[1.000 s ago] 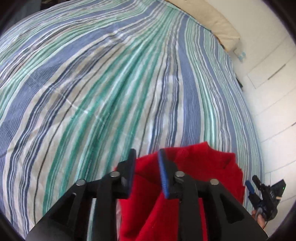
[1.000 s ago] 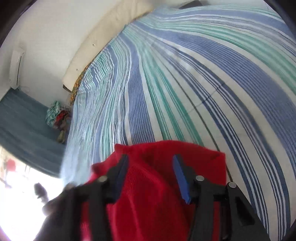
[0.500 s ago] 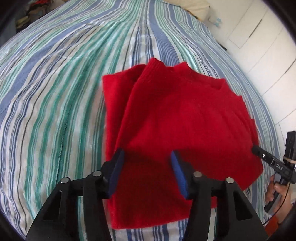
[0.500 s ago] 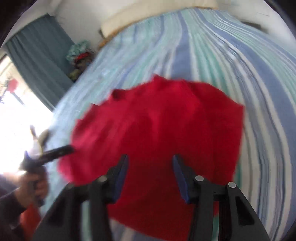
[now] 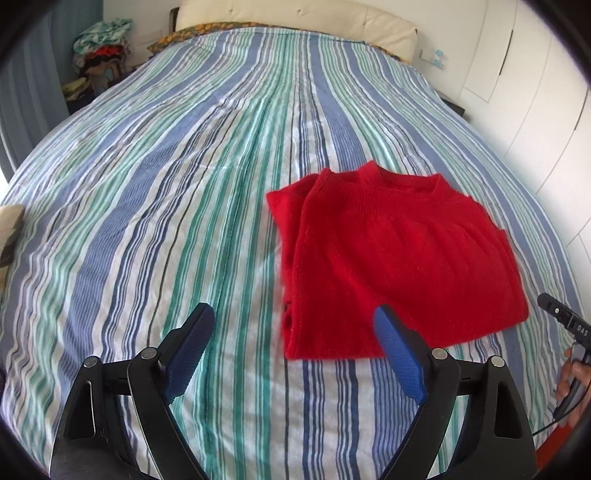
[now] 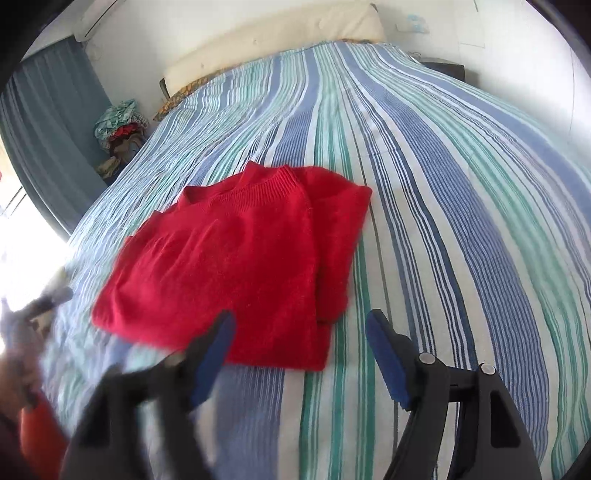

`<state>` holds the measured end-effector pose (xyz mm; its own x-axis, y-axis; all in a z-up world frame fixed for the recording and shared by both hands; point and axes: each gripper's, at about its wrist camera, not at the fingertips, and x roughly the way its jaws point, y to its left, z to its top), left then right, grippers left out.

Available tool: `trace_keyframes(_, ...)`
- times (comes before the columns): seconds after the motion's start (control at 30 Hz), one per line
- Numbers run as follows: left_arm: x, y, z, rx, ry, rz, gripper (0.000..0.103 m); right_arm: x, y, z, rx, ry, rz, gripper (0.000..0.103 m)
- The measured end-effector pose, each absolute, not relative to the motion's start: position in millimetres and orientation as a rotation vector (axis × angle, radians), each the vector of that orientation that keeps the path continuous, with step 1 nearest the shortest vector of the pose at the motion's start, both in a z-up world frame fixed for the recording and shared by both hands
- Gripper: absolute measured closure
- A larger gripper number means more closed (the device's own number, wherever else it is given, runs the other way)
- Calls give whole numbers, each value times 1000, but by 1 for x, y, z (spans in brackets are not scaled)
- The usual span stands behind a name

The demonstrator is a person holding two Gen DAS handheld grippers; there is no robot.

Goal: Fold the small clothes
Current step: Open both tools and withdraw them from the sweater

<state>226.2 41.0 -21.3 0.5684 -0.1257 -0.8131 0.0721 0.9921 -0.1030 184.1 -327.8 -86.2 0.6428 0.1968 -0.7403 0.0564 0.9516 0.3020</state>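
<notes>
Both grippers are spread wide with nothing in them. The left gripper [image 5: 293, 349] hangs above the striped bedspread [image 5: 155, 206] near the foot edge of the bed, pointing toward the headboard [image 5: 295, 18]; its right blue pad [image 5: 397, 350] sits over the near left corner of the red sweater [image 5: 391, 266] but doesn't seem to touch it. The right gripper [image 6: 301, 356] is in a similar pose from the other side, and its left finger [image 6: 212, 350] is smeared with blur over the sweater's near edge. In the left view the right gripper shows at the right edge of the frame, fingers of a hand [image 5: 567, 376] wrapped on its handle. The sweater lies folded flat on the bed, collar toward the headboard, closer to the foot edge and the wardrobe [image 5: 535, 85] side. There's a clothes pile [image 5: 99, 44] in the far corner by the curtain [image 6: 48, 122].
</notes>
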Motion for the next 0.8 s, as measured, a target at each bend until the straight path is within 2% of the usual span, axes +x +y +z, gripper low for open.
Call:
trace_keyframes(0.37, 221, 50, -23, -23, 963, -70, 14, 192, -303, -84, 265, 876, 107, 30)
trace_keyframes(0.5, 208, 71, -45, -19, 984, -32, 14, 205, -311, -89, 290, 888, 101, 28)
trace_keyframes(0.53, 201, 80, -54, -25, 989, -22, 14, 211, -316, -91, 307, 895, 91, 25)
trace_keyframes(0.8, 155, 143, -117, -175, 1033, 32, 14, 254, -347, -119, 495, 937, 96, 20)
